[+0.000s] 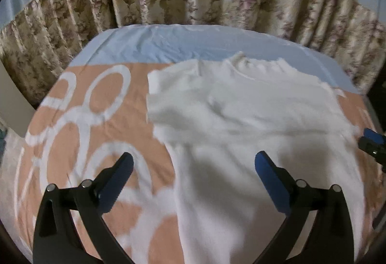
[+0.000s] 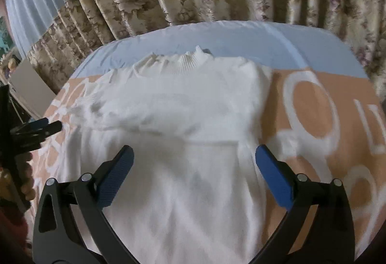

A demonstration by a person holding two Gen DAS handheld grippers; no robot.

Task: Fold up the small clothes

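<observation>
From the left wrist view, your left gripper hangs with its jaws spread wide and empty over the left edge of the white knitted sweater, which lies flat on the peach-and-white patterned bedcover, collar away from you.

From the right wrist view, your right gripper is likewise wide and empty, centred over the body, its right finger near the sweater's right edge.

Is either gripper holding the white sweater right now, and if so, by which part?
Nothing is held. The left gripper and right gripper are both open above the white sweater, which lies on the bed.
</observation>
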